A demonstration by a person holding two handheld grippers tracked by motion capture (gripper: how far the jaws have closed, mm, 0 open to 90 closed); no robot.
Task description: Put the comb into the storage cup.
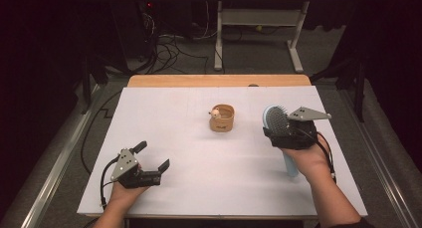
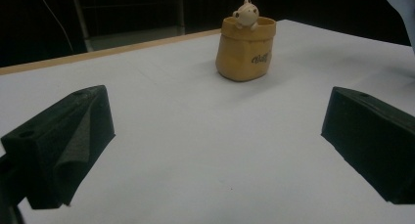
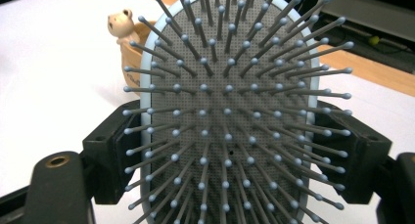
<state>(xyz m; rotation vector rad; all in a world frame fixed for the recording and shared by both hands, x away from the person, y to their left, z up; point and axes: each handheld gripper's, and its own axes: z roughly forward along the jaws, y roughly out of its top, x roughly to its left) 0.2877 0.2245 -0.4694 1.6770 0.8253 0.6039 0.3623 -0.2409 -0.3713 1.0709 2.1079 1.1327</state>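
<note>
the right gripper (image 1: 290,137) clamps the head of a pale blue oval plastic hairbrush (image 1: 276,121), bristles up, jaws pressing its rim; the left gripper (image 1: 152,156) stands wide open, empty; a tan pot with a small figure (image 1: 221,117) sits ahead of it.

Illegible dark script on tan pot (image 2: 245,50)

On the surface (image 1: 199,153), a small pot (image 1: 222,118) stands toward the far middle, with a little figure (image 1: 215,112) perched on its rim. To the right of the pot, the right gripper (image 1: 291,133) clasps the head of a hairbrush (image 1: 277,121) between its fingers (image 3: 115,150), handle trailing back toward the person. The left gripper (image 1: 152,156) rests at the near left, well apart from the pot, nothing between its spread fingers (image 2: 63,145).
</note>
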